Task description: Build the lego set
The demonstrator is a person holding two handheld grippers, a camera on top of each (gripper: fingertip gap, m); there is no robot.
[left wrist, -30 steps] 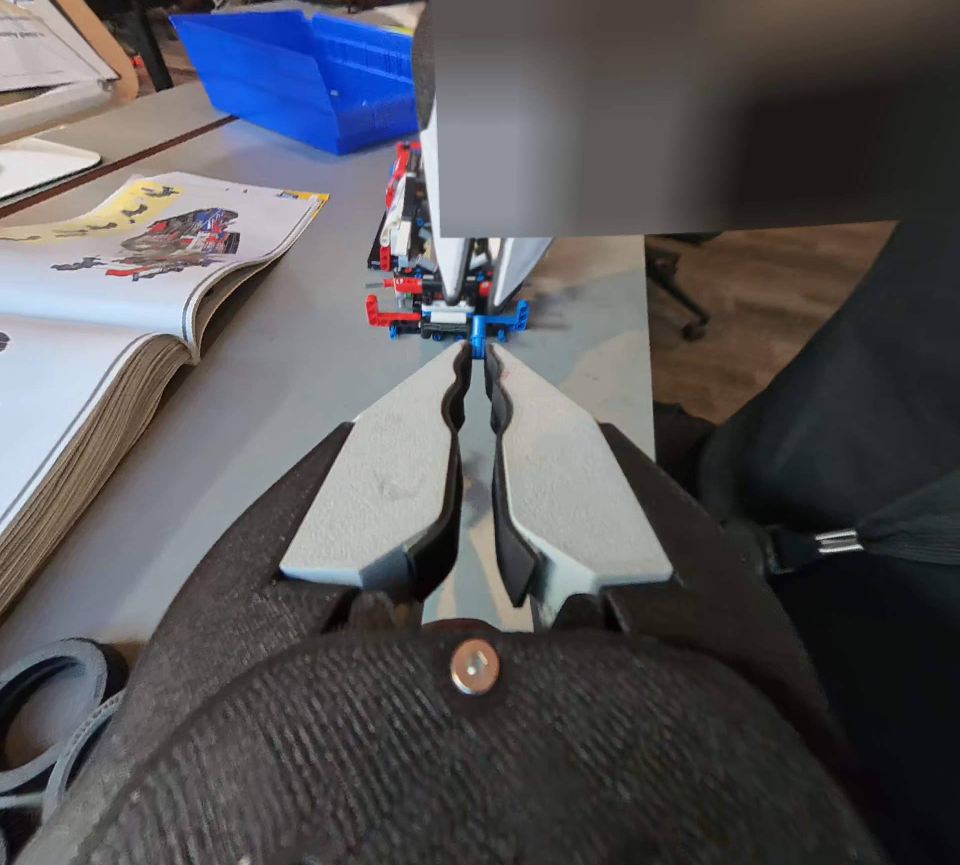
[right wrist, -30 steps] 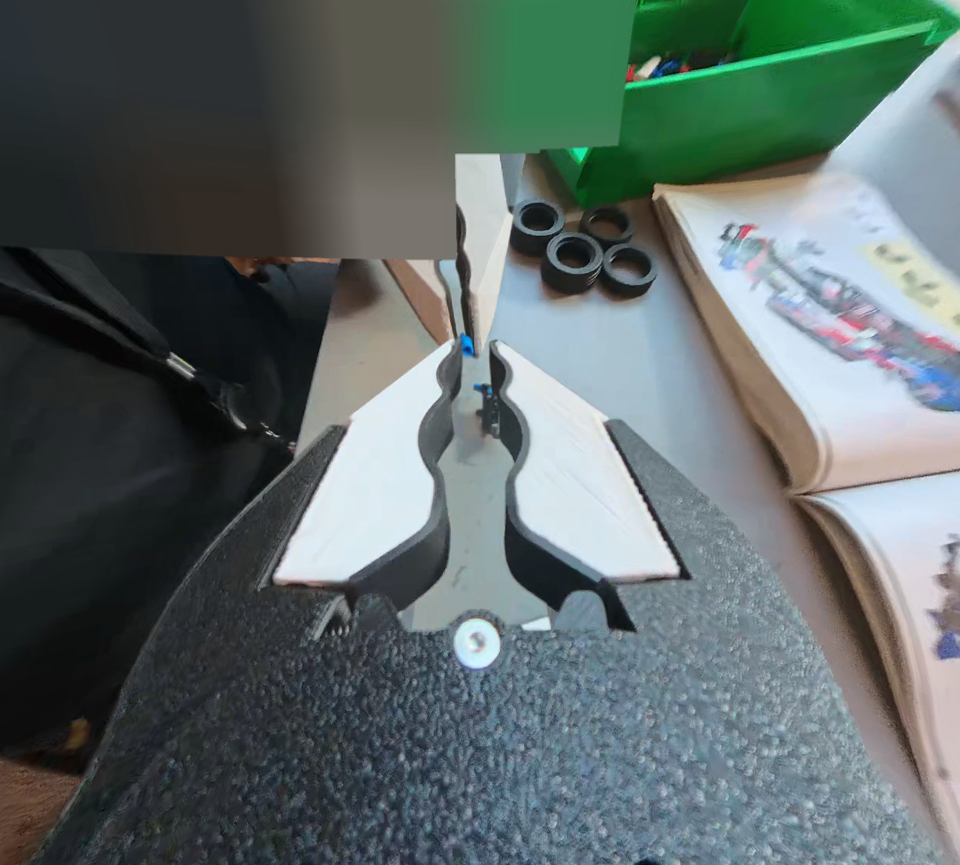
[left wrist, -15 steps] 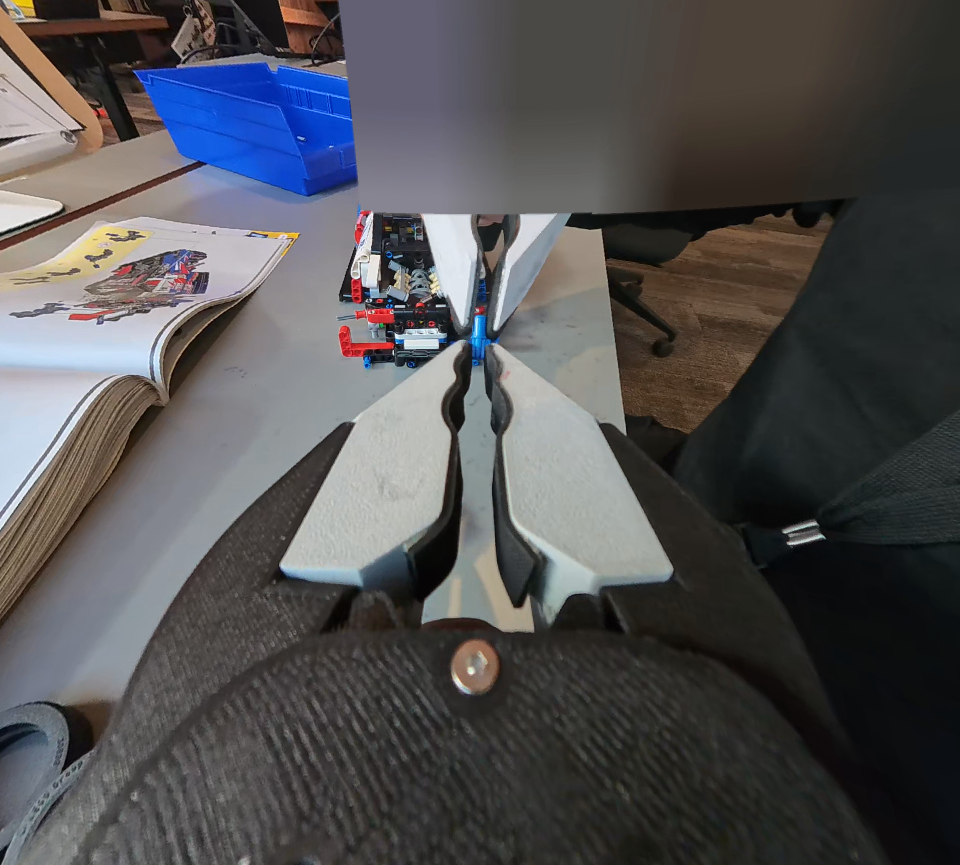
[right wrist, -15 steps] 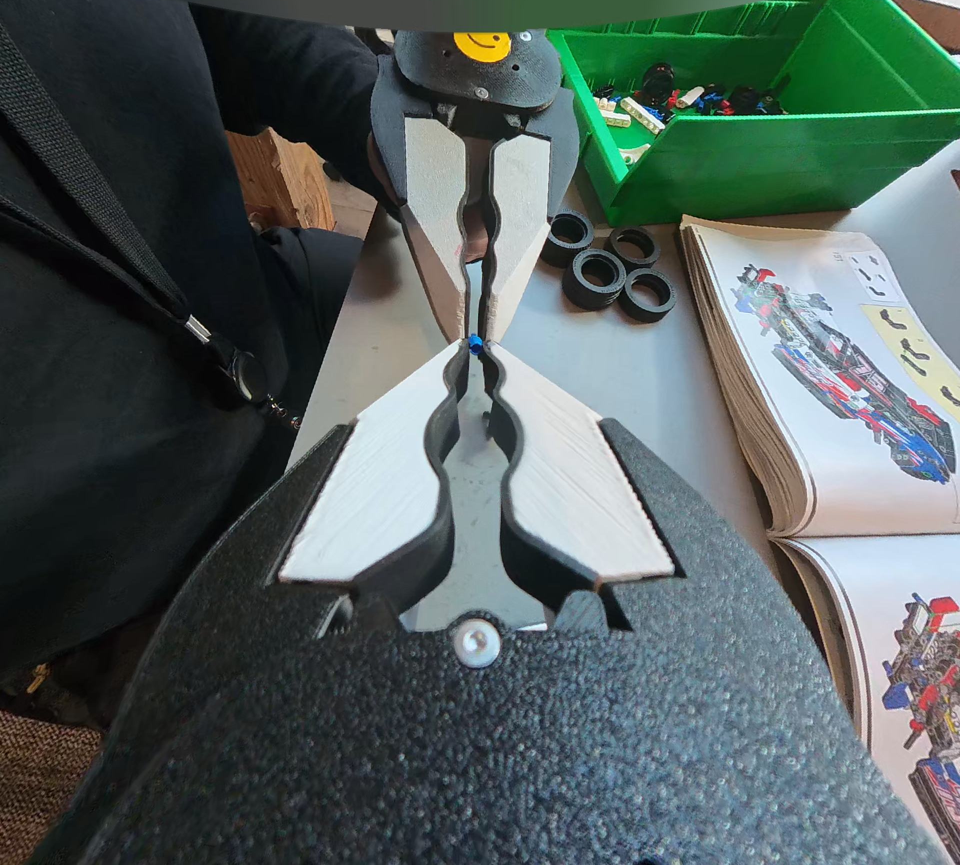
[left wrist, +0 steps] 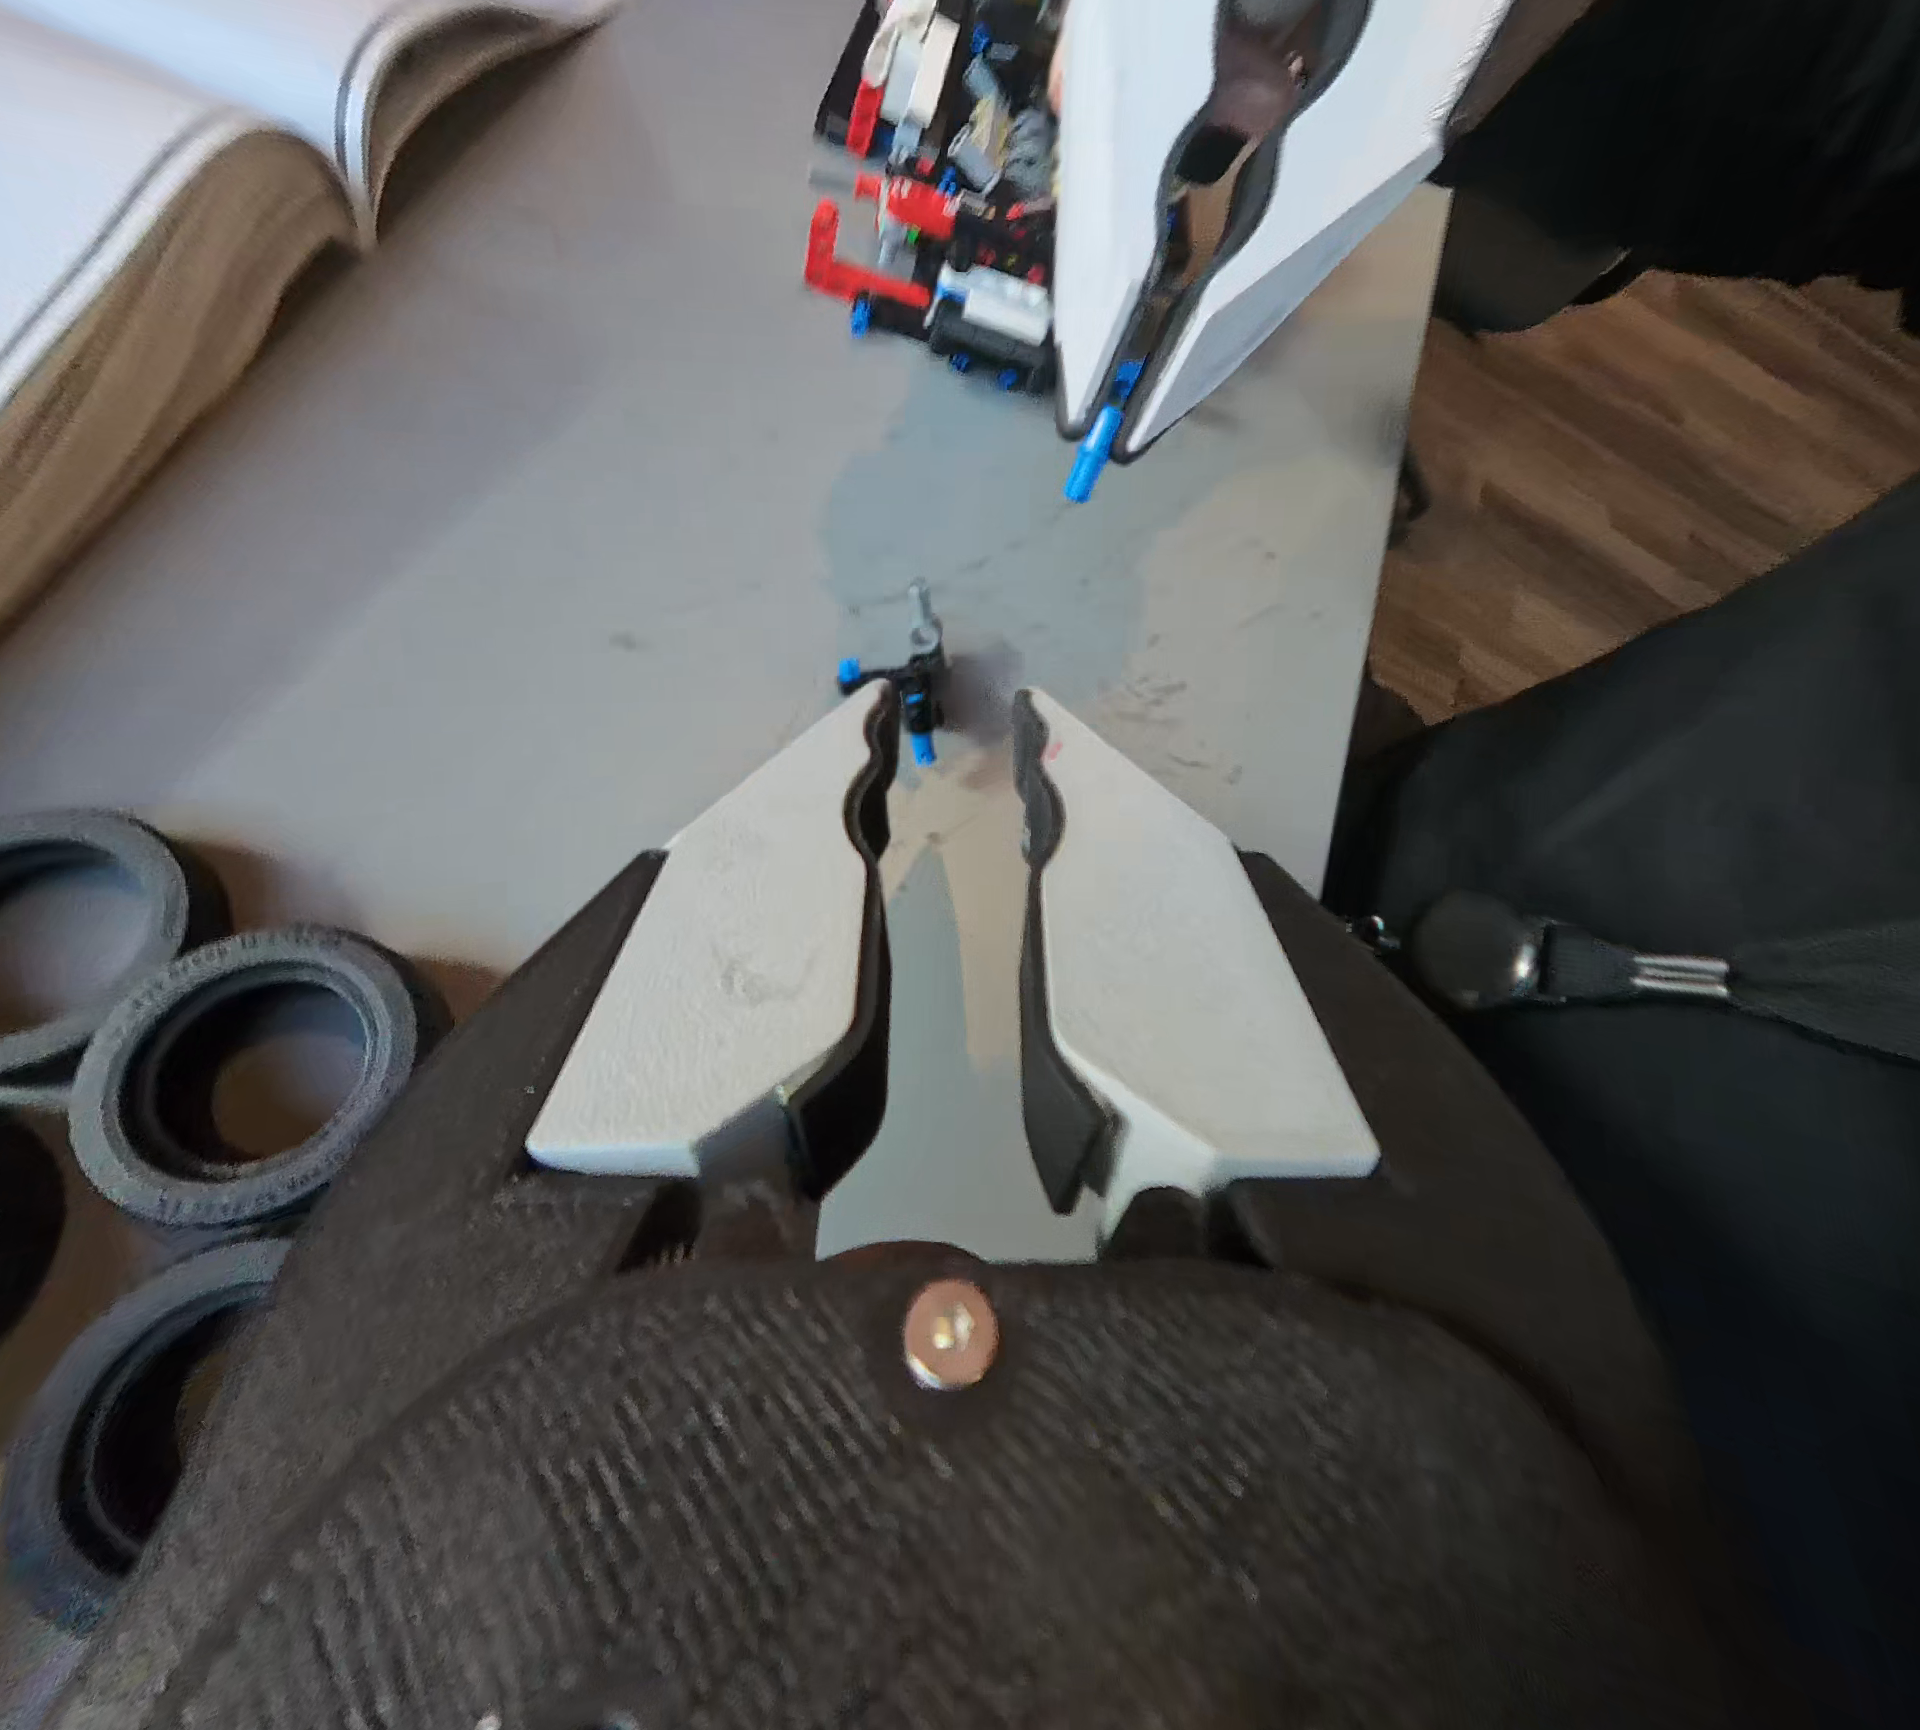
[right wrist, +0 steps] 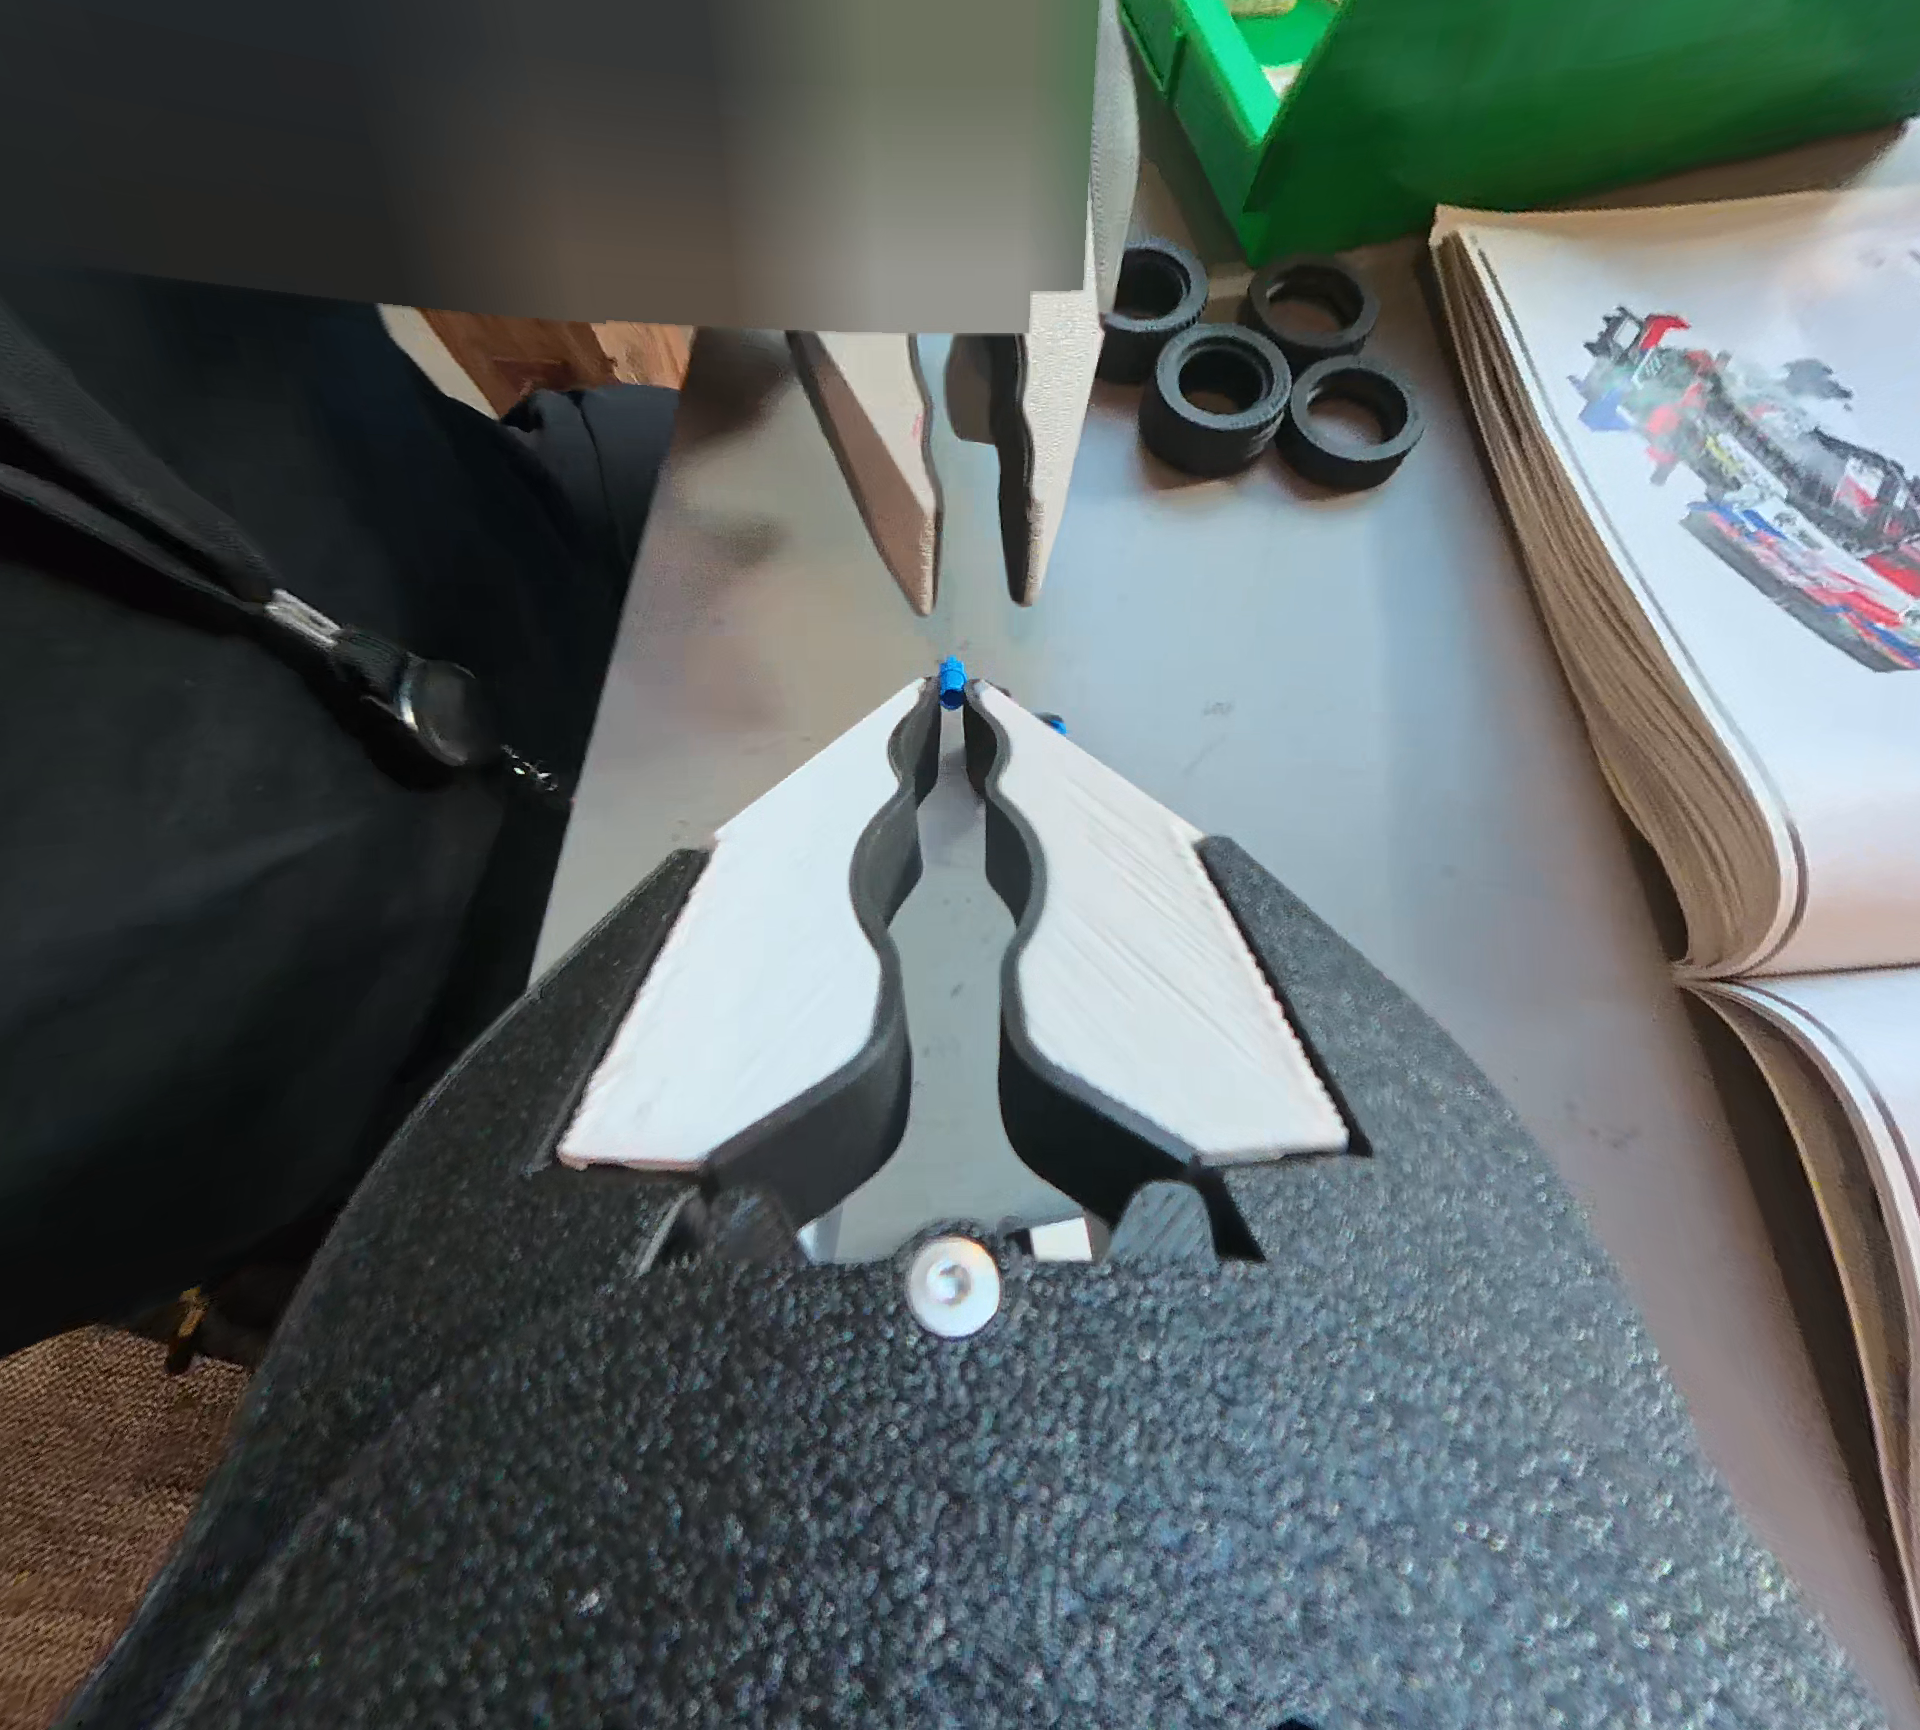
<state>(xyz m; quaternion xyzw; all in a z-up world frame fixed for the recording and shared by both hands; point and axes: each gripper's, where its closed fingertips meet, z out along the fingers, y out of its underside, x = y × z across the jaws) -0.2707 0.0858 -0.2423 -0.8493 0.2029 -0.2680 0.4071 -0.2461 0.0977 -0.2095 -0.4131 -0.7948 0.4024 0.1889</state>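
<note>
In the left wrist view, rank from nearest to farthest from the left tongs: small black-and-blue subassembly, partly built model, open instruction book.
1. Small black-and-blue subassembly, just off the left tongs.
2. Partly built model, farther ahead.
3. Open instruction book, far left.

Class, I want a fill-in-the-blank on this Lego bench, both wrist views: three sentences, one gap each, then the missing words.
1. The right claw is shut on a small pin coloured ____.
2. The left claw holds nothing and its jaws are ____.
3. The loose parts sit in a bin whose colour is ____.

Missing words: blue; open; green
</note>
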